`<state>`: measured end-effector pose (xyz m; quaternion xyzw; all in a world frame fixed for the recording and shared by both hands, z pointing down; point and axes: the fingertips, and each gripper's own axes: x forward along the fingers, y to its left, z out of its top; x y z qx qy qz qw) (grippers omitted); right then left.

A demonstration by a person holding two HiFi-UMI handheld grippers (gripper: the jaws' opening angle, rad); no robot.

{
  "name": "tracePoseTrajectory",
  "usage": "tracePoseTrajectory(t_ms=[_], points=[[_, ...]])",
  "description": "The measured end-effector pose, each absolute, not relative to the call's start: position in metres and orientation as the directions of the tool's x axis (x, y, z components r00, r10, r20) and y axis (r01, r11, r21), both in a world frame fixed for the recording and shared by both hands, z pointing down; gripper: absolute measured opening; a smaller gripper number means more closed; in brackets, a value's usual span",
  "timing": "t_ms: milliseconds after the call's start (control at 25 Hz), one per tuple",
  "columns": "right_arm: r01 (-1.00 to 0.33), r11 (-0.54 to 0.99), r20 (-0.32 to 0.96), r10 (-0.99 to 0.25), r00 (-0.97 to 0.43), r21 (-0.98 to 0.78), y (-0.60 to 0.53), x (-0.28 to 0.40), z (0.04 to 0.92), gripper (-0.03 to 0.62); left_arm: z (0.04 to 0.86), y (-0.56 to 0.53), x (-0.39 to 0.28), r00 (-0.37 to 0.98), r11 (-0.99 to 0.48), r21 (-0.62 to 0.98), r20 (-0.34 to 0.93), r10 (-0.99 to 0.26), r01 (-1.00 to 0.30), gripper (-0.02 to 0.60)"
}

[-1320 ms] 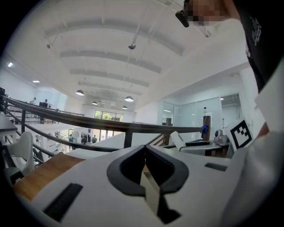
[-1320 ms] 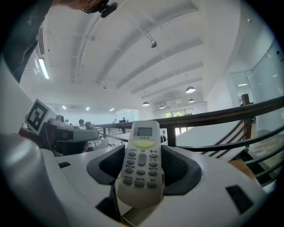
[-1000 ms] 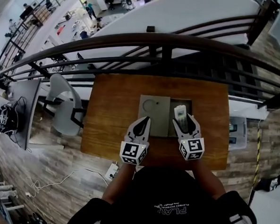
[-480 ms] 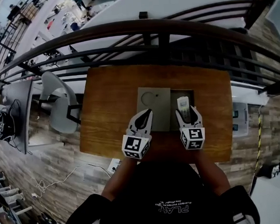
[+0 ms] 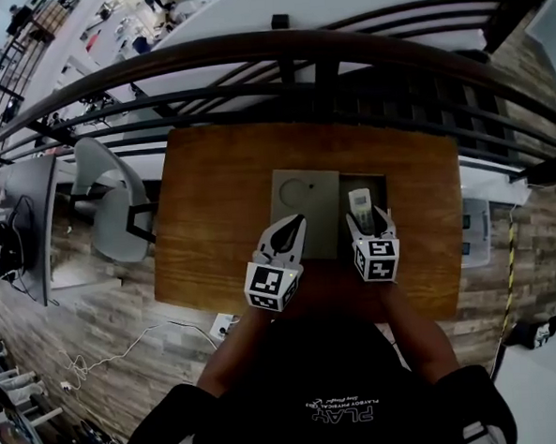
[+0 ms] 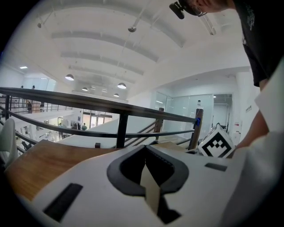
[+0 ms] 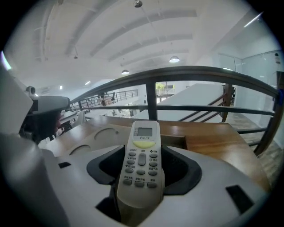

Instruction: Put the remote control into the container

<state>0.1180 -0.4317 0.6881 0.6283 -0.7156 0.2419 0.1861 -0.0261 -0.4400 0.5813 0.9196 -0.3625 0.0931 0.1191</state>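
Observation:
A white remote control (image 5: 359, 202) (image 7: 141, 133), buttons up, is clamped between the jaws of my right gripper (image 5: 364, 219) (image 7: 142, 155). It hangs over the open right compartment (image 5: 375, 188) of a grey container (image 5: 304, 182) (image 7: 95, 133) in the middle of the wooden table (image 5: 221, 210). The container's left half is covered by a flat lid with a round dent. My left gripper (image 5: 291, 227) (image 6: 145, 153) hovers over the lid's near edge, its jaws shut to a point with nothing between them.
A black metal railing (image 5: 296, 56) runs along the table's far side, with a drop to a lower floor beyond. A grey chair (image 5: 108, 203) stands left of the table. A white power strip (image 5: 219, 325) lies on the floor near the table's front left corner.
My right gripper has carried the remote a little farther forward over the container's open compartment. The left gripper has stayed beside it, and the head view has shifted slightly.

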Motion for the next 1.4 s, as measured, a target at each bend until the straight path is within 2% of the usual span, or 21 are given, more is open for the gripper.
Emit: tracePoseTrajectory(t_ms=[240,640,1200,1400], points=[[-0.992,0.048,0.663,-0.74,-0.115,-0.119,-0.442,0.123,0.717,0.256,0.589,-0.443,-0.026,0.722,-0.71,0.159,0.271,-0.637,-0.686,0.006],[-0.991,0.029,0.749,-0.652,-0.115,-0.127,-0.443,0.122,0.75,0.256,0.595,-0.445,-0.029,0.713,-0.707,0.144,0.291,-0.638,-0.692,0.006],[-0.99,-0.001,0.785,-0.61,-0.11,-0.14,-0.443,0.123,0.765,0.258,0.596,-0.443,-0.042,0.703,-0.699,0.141,0.299,-0.645,-0.701,0.006],[-0.991,0.02,0.769,-0.628,-0.116,-0.133,-0.447,0.119,0.762,0.258,0.596,-0.442,-0.041,0.707,-0.705,0.136,0.295,-0.642,-0.696,0.006]])
